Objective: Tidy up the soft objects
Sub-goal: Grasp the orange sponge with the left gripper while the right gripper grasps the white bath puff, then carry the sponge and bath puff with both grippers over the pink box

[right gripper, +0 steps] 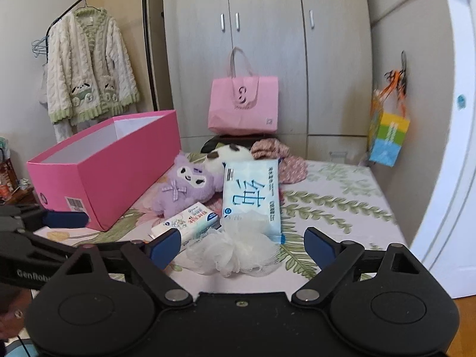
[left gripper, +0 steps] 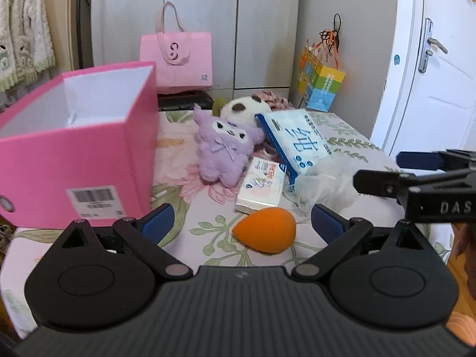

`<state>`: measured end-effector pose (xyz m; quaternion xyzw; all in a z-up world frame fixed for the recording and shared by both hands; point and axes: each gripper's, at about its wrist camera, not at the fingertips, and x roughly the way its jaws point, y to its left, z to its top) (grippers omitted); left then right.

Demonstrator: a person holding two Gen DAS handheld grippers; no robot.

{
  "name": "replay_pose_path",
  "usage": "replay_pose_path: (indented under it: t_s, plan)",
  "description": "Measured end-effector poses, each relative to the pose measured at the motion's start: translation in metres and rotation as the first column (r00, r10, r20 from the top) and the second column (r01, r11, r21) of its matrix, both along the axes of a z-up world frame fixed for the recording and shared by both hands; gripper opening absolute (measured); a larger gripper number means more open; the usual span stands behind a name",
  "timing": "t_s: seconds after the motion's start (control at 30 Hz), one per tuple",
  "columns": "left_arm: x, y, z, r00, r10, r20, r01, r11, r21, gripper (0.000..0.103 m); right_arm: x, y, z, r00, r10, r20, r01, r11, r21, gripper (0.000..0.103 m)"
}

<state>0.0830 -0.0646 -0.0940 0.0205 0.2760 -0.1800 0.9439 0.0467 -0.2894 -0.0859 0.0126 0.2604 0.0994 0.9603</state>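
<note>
On the floral bedspread (left gripper: 351,136) an orange egg-shaped sponge (left gripper: 264,233) lies between the fingers of my left gripper (left gripper: 241,221), which is open and clear of it. A white mesh bath pouf (right gripper: 235,253) sits between the open fingers of my right gripper (right gripper: 242,247), untouched. Behind them lie a small tissue pack (right gripper: 187,223), a large blue tissue pack (right gripper: 253,196), a purple plush (right gripper: 184,190) and a panda plush (right gripper: 226,156). An open pink box (left gripper: 74,148) stands at the left with nothing visible inside.
A pink tote bag (right gripper: 244,104) stands at the back against the grey wardrobe (right gripper: 267,29). Crumpled pink cloth (right gripper: 282,160) lies near the plushes. A colourful bag (right gripper: 386,136) hangs on the right wall beside a white door (left gripper: 431,74). A cardigan (right gripper: 89,68) hangs at the left.
</note>
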Motion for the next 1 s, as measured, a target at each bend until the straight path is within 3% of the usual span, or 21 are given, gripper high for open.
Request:
replay_pose_path:
  t_s: [0.17, 0.3, 0.4, 0.5, 0.57, 0.63, 0.7, 0.8, 1.0]
  plan:
    - [0.007, -0.015, -0.020, 0.999, -0.048, 0.008, 0.047, 0.996, 0.080, 0.100, 0.026, -0.010, -0.016, 0.998, 0.019, -0.055, -0.016, 0.998, 0.057, 0.092]
    - [0.011, -0.022, -0.028, 0.998, -0.060, -0.001, 0.060, 0.994, 0.089, 0.096, 0.039, -0.016, -0.025, 0.995, 0.046, -0.085, -0.036, 0.993, 0.111, 0.090]
    - [0.016, -0.026, -0.032, 0.997, -0.075, -0.026, 0.077, 0.993, 0.089, 0.086, 0.044, -0.009, -0.031, 0.992, 0.076, -0.101, -0.065, 0.992, 0.107, 0.090]
    - [0.017, -0.027, -0.033, 0.998, -0.060, -0.026, 0.062, 0.995, 0.081, 0.069, 0.049, -0.004, -0.037, 0.991, 0.076, -0.112, -0.066, 0.994, 0.090, 0.089]
    - [0.016, -0.027, -0.033, 0.998, -0.060, -0.019, 0.061, 0.995, 0.085, 0.057, 0.051, -0.002, -0.041, 0.990, 0.080, -0.119, -0.070, 0.994, 0.086, 0.080]
    - [0.015, -0.025, -0.032, 0.997, -0.075, -0.024, 0.077, 0.995, 0.067, 0.052, 0.050, -0.002, -0.043, 0.988, 0.086, -0.126, -0.076, 0.993, 0.085, 0.070]
    - [0.013, -0.024, -0.031, 0.997, -0.078, -0.026, 0.080, 0.995, 0.065, 0.051, 0.046, -0.001, -0.042, 0.989, 0.094, -0.114, -0.087, 0.994, 0.069, 0.059]
    - [0.013, -0.021, -0.031, 0.996, -0.080, -0.038, 0.081, 0.996, 0.041, 0.051, 0.037, 0.007, -0.043, 0.993, 0.073, -0.094, -0.075, 0.997, -0.017, 0.053]
    - [0.007, -0.011, -0.023, 0.996, -0.074, -0.055, 0.073, 0.997, -0.007, 0.051, 0.018, 0.014, -0.042, 0.997, 0.049, -0.059, -0.052, 0.997, -0.049, 0.044]
